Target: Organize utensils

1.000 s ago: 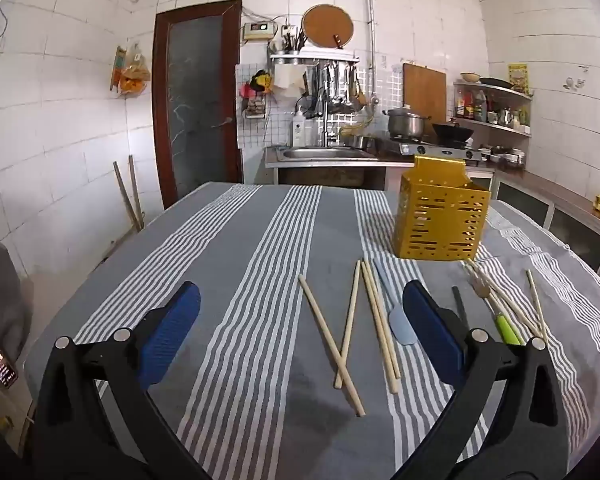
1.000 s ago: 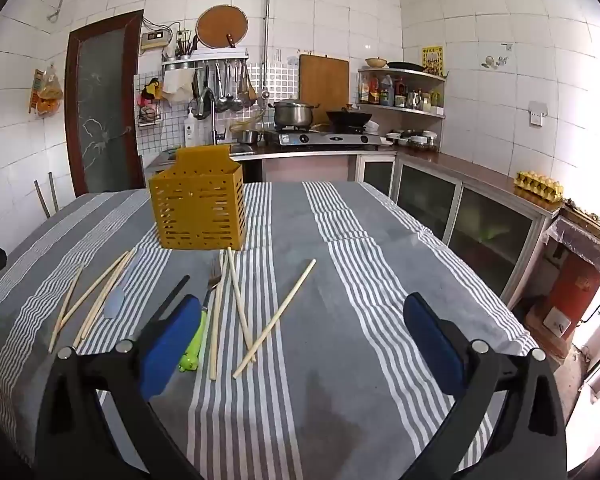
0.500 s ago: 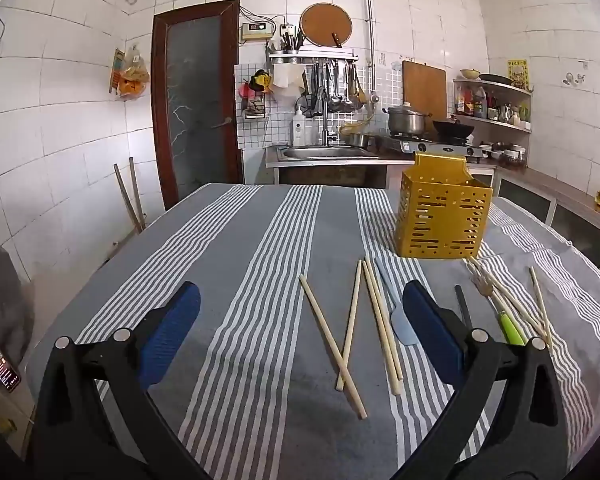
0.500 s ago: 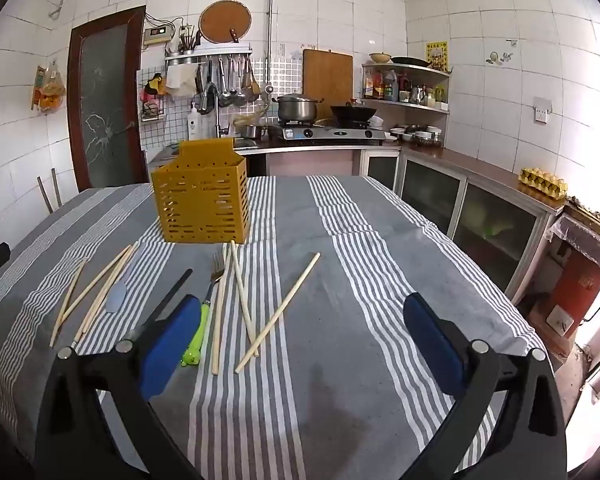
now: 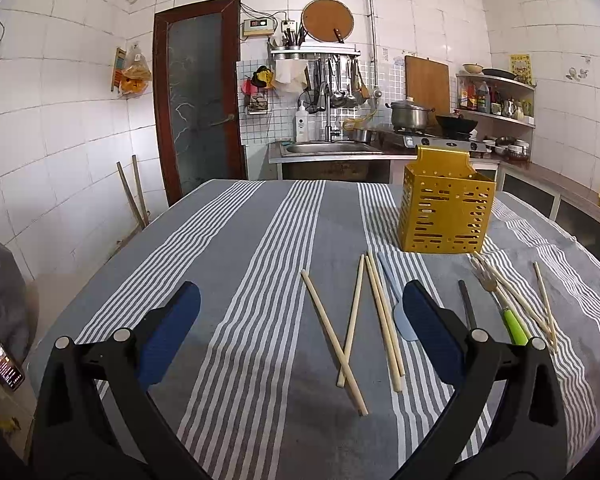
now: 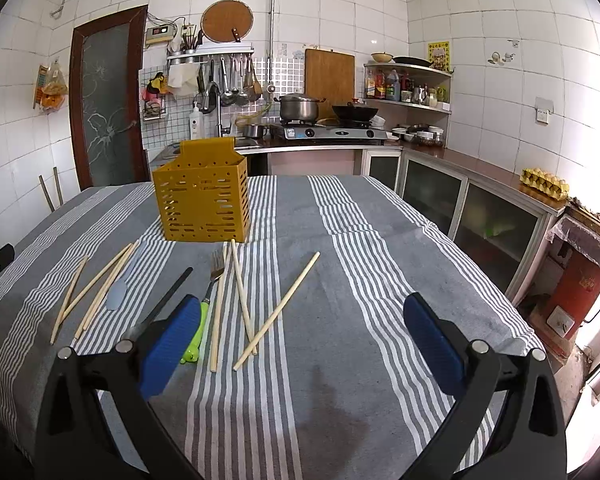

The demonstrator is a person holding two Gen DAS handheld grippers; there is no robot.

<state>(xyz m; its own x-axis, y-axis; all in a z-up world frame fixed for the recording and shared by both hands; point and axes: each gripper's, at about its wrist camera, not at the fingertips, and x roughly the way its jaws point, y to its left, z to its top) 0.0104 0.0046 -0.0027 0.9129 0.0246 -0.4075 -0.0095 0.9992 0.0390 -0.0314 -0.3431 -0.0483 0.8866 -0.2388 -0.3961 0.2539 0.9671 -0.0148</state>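
Both your left gripper (image 5: 300,336) and right gripper (image 6: 300,336) hang released and empty, having drifted only slightly nearer the striped grey tablecloth (image 6: 340,240) in the last second, so nothing is sorted yet. Pale wooden chopsticks (image 5: 332,332) lie between your left fingers, more chopsticks (image 6: 274,312) and a green-handled fork (image 6: 204,308) by your right gripper's left finger. The perforated yellow plastic holder (image 6: 204,200) stands beyond them, with open cloth to the right before the table edge.

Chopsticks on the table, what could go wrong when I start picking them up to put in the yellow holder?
Two chopsticks lie crossed, so lifting one may drag the other. The yellow holder looks light and stands loose on the striped tablecloth; a careless insertion could tip it. The fork lies right beside more chopsticks, so the open right gripper might catch both.
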